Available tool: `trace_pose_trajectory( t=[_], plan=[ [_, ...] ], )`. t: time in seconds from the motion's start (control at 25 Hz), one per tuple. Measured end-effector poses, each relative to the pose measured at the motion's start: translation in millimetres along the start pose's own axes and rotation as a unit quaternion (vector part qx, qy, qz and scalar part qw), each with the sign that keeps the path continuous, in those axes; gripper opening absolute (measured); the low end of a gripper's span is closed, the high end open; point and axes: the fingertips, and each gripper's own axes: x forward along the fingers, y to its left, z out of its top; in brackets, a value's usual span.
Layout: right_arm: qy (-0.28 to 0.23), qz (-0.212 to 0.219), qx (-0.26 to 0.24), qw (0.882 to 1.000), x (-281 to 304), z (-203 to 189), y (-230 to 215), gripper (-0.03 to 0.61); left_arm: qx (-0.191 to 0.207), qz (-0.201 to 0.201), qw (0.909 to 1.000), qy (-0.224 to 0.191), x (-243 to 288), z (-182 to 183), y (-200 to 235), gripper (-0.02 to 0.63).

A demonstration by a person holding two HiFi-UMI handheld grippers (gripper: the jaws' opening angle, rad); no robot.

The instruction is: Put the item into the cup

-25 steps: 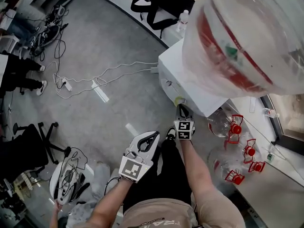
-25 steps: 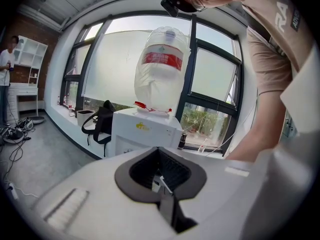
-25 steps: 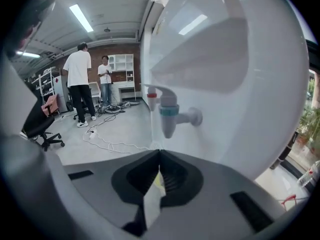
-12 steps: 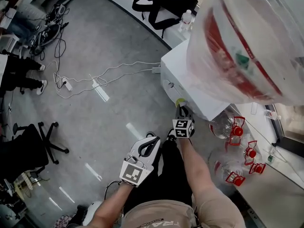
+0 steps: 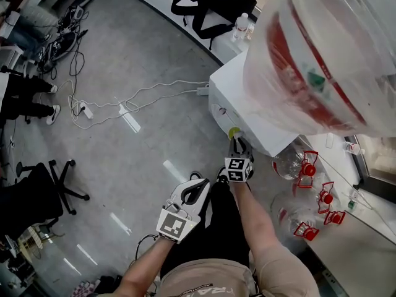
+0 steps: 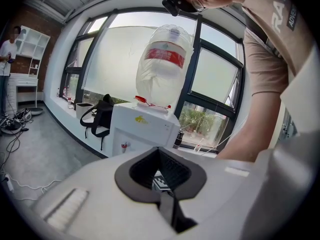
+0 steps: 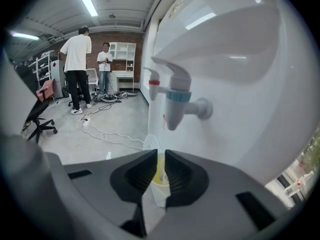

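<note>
In the head view a paper cup (image 5: 234,132) with a yellow-green inside is held against the front of the white water dispenser (image 5: 247,113), and my right gripper (image 5: 236,140) is shut on it. In the right gripper view the cup (image 7: 158,178) sits between the jaws, just below the blue tap (image 7: 176,101); a red tap (image 7: 154,84) is behind it. My left gripper (image 5: 199,177) hangs lower left over the floor, shut with nothing in it. In the left gripper view the left gripper (image 6: 159,151) points at the dispenser (image 6: 142,129). I cannot see any item inside the cup.
A big water bottle (image 5: 328,48) tops the dispenser. Spare bottles with red handles (image 5: 303,166) lie at the right. White cables (image 5: 124,104) run over the grey floor, an office chair (image 5: 55,178) stands left, a black bag (image 5: 210,2) far back. Two people (image 7: 77,59) stand in the distance.
The view has shifted slightly. My left gripper has sunk a little toward me. The right gripper with the cup has stayed at the dispenser's front.
</note>
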Motion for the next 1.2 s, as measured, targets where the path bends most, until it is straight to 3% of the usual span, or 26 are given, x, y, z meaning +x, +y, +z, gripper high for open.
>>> trace_pose_trajectory(
  t=[0.32,0.52,0.68,0.88,1.04,1.2],
  plan=[
    [-0.018,0.036,0.006,0.999,-51.7,25.4,9.7,0.014,-0.006,0.002,0.9999,-0.013,-0.7,36.8,-1.2,0.008],
    [-0.044,0.087,0.017,0.995,-115.9,55.9,20.7,0.012,0.051,-0.018,0.9983,-0.021,-5.0,56.2,-12.9,0.008],
    [-0.064,0.139,0.047,0.987,-174.6,90.9,26.8,0.012,0.063,-0.013,0.9975,-0.029,-10.9,83.3,-17.1,0.006],
    [-0.131,0.133,0.054,0.981,-254.6,146.4,9.3,0.012,0.073,-0.004,0.9962,-0.047,-28.2,126.2,-27.1,0.006],
    [-0.174,0.127,0.056,0.975,-306.6,178.7,-8.1,0.012,0.085,0.000,0.9949,-0.054,-40.0,137.8,-41.7,0.006],
    [-0.215,0.119,0.060,0.968,-326.2,213.8,-25.3,0.012,0.094,0.017,0.9930,-0.069,-48.9,153.2,-38.8,0.007]
  ],
)
